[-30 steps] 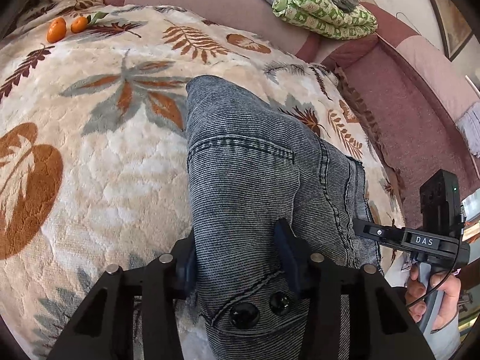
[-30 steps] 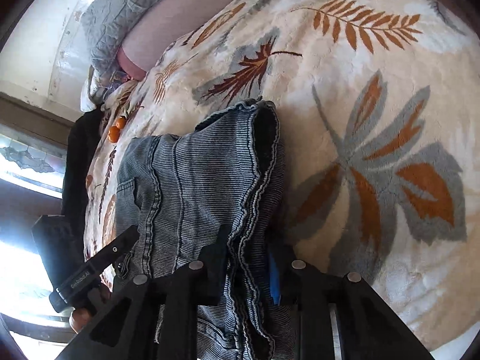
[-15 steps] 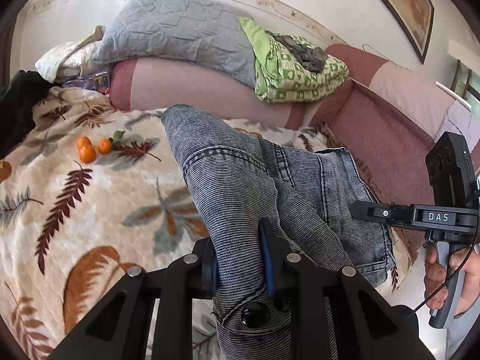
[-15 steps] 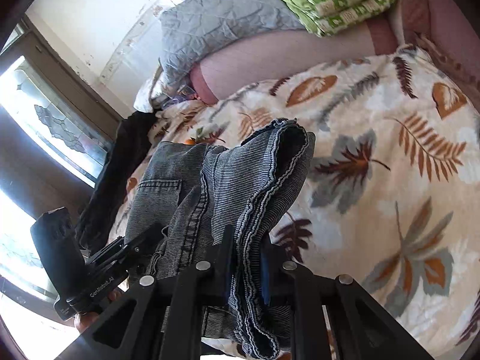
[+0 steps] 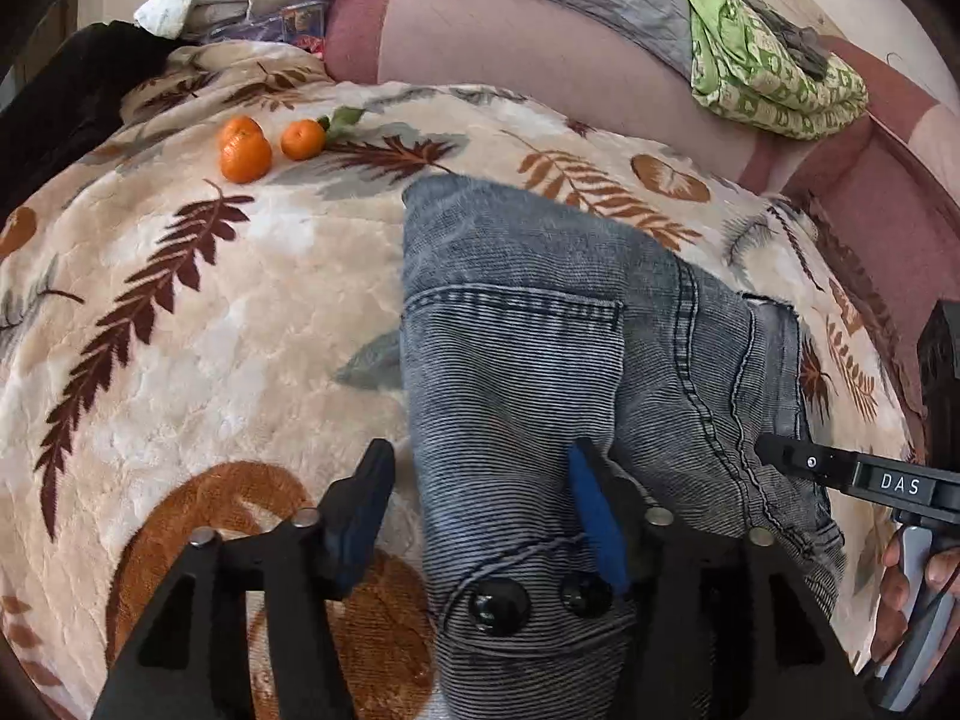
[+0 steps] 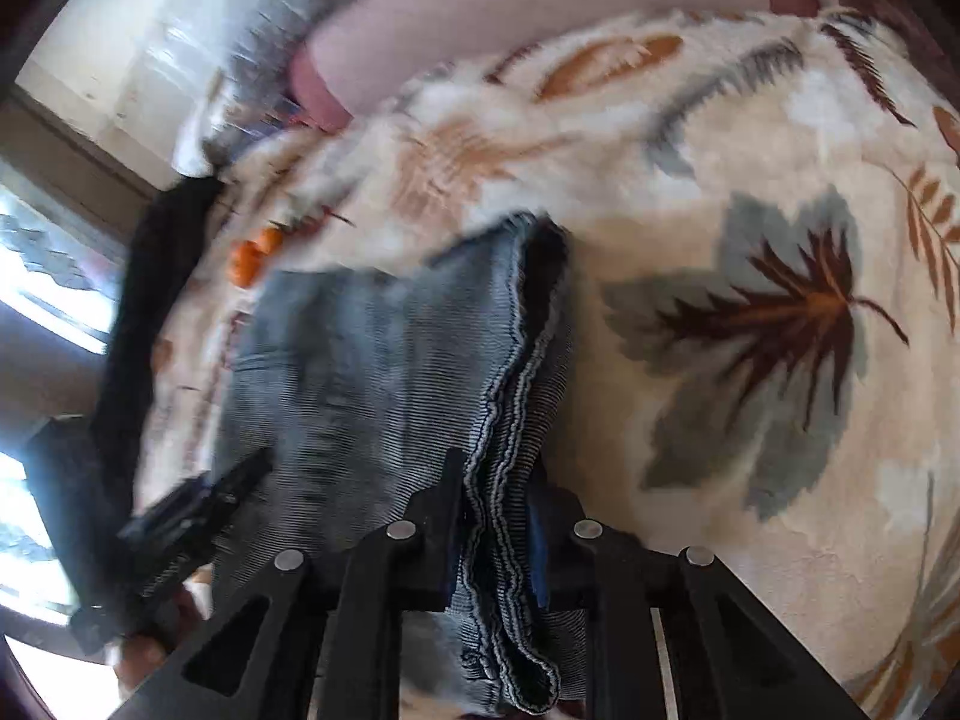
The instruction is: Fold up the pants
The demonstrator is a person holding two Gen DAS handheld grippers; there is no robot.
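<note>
Grey-blue denim pants (image 5: 540, 348) lie folded on a cream leaf-print blanket (image 5: 198, 330). In the left wrist view my left gripper (image 5: 480, 510) is open, its blue-padded fingers (image 5: 591, 516) standing either side of the waistband with its two dark buttons. The right gripper shows at the right edge (image 5: 840, 471), held by a hand. In the blurred right wrist view the pants (image 6: 372, 372) lie on the blanket (image 6: 750, 300) and my right gripper (image 6: 495, 510) is shut on their stacked hem edges.
Three oranges (image 5: 246, 150) lie on the blanket at the far left. A pink bolster (image 5: 540, 36), a grey quilt and a green patterned cloth (image 5: 774, 72) line the back. A dark garment (image 5: 66, 96) lies at the left edge.
The pants were lifted off the blanket half a second ago and now lie down on it again. My left gripper has opened and let go of the waistband. The right gripper stays shut.
</note>
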